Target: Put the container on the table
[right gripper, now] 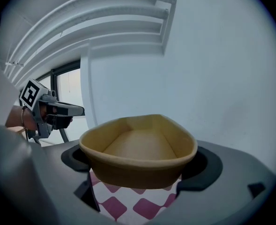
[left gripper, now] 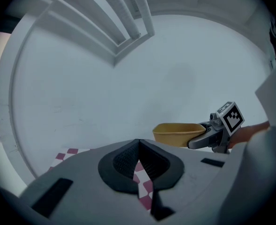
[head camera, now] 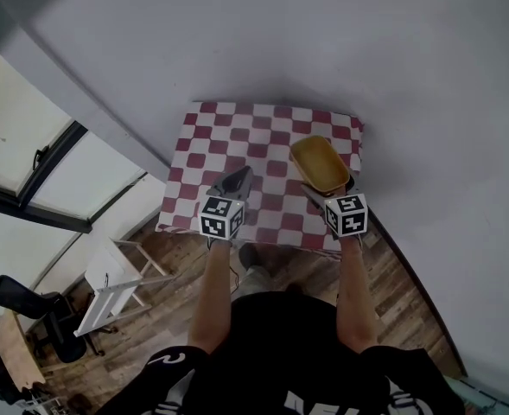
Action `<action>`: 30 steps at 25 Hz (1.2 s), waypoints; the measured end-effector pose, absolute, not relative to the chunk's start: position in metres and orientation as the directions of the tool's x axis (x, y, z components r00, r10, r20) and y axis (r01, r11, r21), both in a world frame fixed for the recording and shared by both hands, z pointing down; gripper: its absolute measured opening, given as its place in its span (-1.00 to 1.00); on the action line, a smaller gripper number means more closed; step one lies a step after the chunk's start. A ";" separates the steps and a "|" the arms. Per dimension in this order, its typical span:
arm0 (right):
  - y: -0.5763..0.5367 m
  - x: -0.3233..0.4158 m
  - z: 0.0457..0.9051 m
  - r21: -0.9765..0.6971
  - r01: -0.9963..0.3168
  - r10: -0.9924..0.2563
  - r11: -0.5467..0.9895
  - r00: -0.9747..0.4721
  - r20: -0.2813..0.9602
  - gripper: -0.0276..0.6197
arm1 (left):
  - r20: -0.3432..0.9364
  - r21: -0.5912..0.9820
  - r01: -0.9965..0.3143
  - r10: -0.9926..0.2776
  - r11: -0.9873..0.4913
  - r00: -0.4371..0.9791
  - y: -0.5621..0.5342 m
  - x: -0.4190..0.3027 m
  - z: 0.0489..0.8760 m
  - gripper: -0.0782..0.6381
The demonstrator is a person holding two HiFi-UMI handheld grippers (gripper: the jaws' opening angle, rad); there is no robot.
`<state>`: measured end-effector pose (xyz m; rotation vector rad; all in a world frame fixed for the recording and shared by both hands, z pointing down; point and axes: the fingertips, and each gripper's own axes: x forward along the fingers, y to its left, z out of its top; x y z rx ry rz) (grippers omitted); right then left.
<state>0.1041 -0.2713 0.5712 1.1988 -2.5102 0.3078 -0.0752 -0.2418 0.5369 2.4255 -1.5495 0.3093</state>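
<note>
The right gripper (head camera: 327, 194) has its fingers pinching the yellow container (head camera: 318, 162) by its sides. The container is at the right of the red-and-white checkered desk (head camera: 237, 137), just right of centre in the head view. The left gripper (head camera: 239, 178) is beside it over the desk's near edge, fingers pressed together with nothing between them.

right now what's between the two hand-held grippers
Only bare checkered tablecloth, seen in the head view, lies between the left hand-held gripper and the right hand-held gripper, which holds the container.
</note>
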 end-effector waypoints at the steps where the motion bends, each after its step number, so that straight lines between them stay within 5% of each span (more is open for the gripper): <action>1: -0.277 0.098 0.571 -0.047 -0.785 -0.710 0.618 -0.582 0.396 0.81 | 0.308 0.095 -0.908 -0.856 -0.407 0.416 -0.248 -0.081 0.537 -0.71; 30: -0.336 -0.047 0.572 0.000 -0.796 -0.720 0.605 -0.547 0.427 0.81 | 0.298 0.169 -0.901 -0.850 -0.401 0.434 -0.311 -0.236 0.556 -0.71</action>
